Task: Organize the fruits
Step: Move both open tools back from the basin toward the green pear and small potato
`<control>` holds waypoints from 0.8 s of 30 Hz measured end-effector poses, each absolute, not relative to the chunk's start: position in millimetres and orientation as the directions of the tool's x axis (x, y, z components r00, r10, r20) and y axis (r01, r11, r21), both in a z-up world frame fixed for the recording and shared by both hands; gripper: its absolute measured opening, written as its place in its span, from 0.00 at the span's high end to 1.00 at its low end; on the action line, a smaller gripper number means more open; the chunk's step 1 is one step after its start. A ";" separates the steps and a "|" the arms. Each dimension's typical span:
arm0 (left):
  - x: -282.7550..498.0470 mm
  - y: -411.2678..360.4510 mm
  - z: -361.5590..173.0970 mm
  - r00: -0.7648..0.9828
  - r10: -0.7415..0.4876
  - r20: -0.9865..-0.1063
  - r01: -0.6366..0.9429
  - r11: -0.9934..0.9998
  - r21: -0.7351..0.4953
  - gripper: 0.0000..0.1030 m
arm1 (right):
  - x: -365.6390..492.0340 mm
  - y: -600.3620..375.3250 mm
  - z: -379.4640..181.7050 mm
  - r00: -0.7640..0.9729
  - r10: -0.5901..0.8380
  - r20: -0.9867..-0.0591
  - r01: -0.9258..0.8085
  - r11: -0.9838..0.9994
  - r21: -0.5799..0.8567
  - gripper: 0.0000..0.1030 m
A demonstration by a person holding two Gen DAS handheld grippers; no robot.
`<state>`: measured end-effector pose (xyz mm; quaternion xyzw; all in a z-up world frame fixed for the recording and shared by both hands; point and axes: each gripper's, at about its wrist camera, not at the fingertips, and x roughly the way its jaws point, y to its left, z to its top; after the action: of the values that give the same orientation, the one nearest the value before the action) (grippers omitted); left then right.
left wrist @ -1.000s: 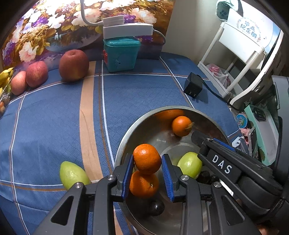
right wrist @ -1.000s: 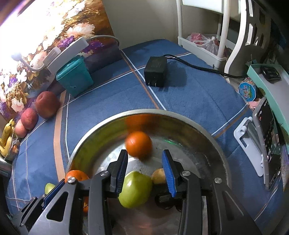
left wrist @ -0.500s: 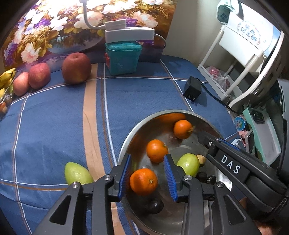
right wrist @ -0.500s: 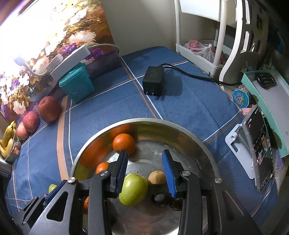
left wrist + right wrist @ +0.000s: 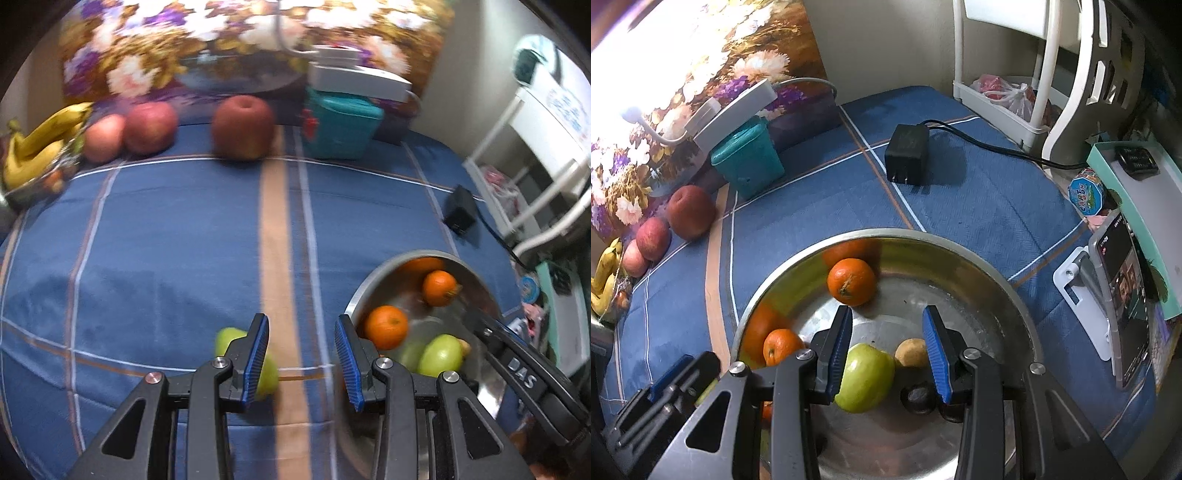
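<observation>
A steel bowl (image 5: 990, 266) on the blue cloth holds oranges (image 5: 851, 281), a green apple (image 5: 865, 376), a small tan fruit (image 5: 911, 352) and dark small fruits (image 5: 918, 398). My right gripper (image 5: 886, 350) is open and empty, hovering over the bowl above the green apple. My left gripper (image 5: 300, 362) is open and empty, over the cloth left of the bowl (image 5: 354, 299). A green fruit (image 5: 225, 341) lies on the cloth, partly behind the left finger. Three red apples (image 5: 242, 127) sit at the back.
Bananas (image 5: 33, 147) lie in a dish at far left. A teal box (image 5: 340, 129) under a white lamp base stands at the back. A black power adapter (image 5: 908, 154) with cable lies right of it. A white rack (image 5: 1034, 74) and a phone (image 5: 1123, 295) are at right.
My left gripper let go of an orange into the bowl, then swung left off the bowl to over the cloth near the green fruit. The right gripper rose slightly, still open.
</observation>
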<state>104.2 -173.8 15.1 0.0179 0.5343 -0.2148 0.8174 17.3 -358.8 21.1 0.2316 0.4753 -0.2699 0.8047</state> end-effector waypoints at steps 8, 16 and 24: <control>117.3 -141.6 15.1 0.366 -0.252 -0.896 0.266 0.951 -0.159 0.60 | 25.6 -344.0 28.3 0.404 -0.205 -0.891 0.615 0.782 0.099 0.61; 118.7 -129.3 11.6 0.374 -0.228 -0.899 0.223 0.963 -0.151 0.60 | 29.6 -334.3 38.8 0.420 -0.198 -0.886 0.587 0.803 0.098 0.61; 120.5 -133.2 3.6 0.363 -0.180 -0.914 0.209 0.972 -0.108 0.38 | 28.7 -335.1 37.5 0.401 -0.204 -0.893 0.593 0.801 0.083 0.40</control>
<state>120.5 -133.2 3.6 0.0132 0.5521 -0.1176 0.8253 28.7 -335.1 37.5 0.1988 0.4891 -0.2453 0.8131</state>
